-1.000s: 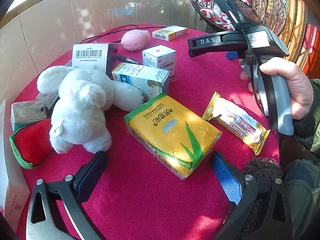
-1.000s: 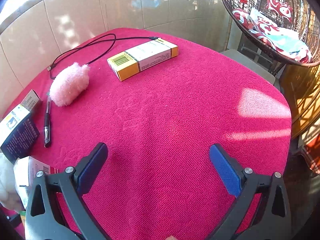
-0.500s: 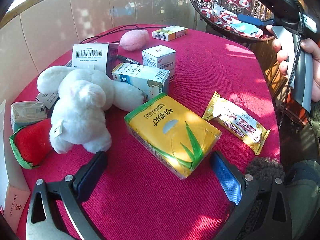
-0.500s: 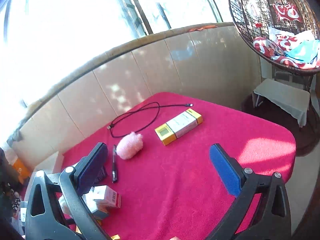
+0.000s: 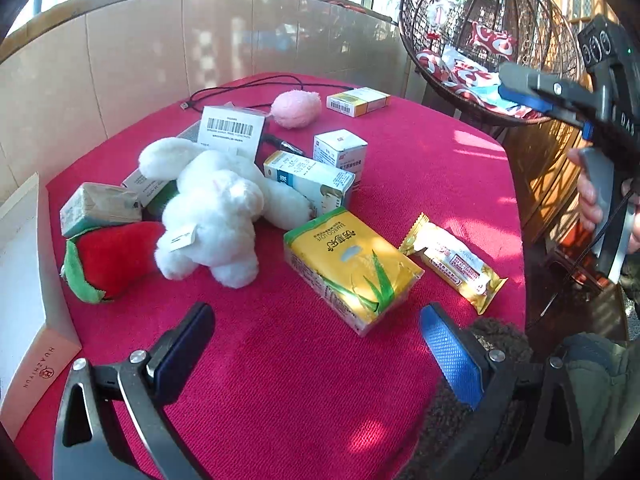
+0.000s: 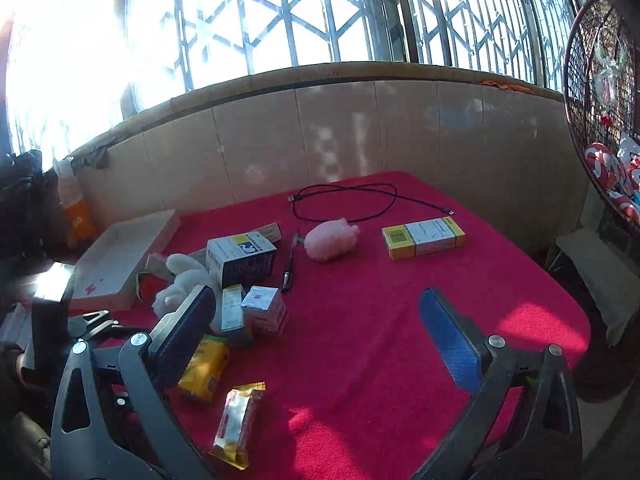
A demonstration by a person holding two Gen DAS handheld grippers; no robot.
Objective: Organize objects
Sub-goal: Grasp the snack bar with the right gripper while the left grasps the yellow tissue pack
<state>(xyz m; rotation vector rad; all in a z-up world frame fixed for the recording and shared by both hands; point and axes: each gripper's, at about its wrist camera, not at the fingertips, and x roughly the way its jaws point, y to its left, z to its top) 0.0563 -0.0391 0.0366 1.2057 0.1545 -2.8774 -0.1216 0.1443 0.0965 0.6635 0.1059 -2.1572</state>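
We see a wicker chair (image 5: 480, 40) with red cushions (image 5: 460, 72) beside the table. Behind stands a tiled wall (image 6: 320, 132) under barred windows (image 6: 300, 12).

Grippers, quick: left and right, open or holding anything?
Left gripper: open, empty, above the red tablecloth.
Right gripper: open, empty, raised over the table.

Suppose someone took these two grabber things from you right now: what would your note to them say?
Left gripper: jaws open, empty, low over the near table edge.
Right gripper: jaws open, empty, raised off to the right.
On the red cloth: white plush bunny, yellow tissue pack nearest the left jaws, gold snack bar, medicine boxes, pink puff, cable.
White tray at the left edge looks empty.
Done: apparently nothing sorted. Left: everything.
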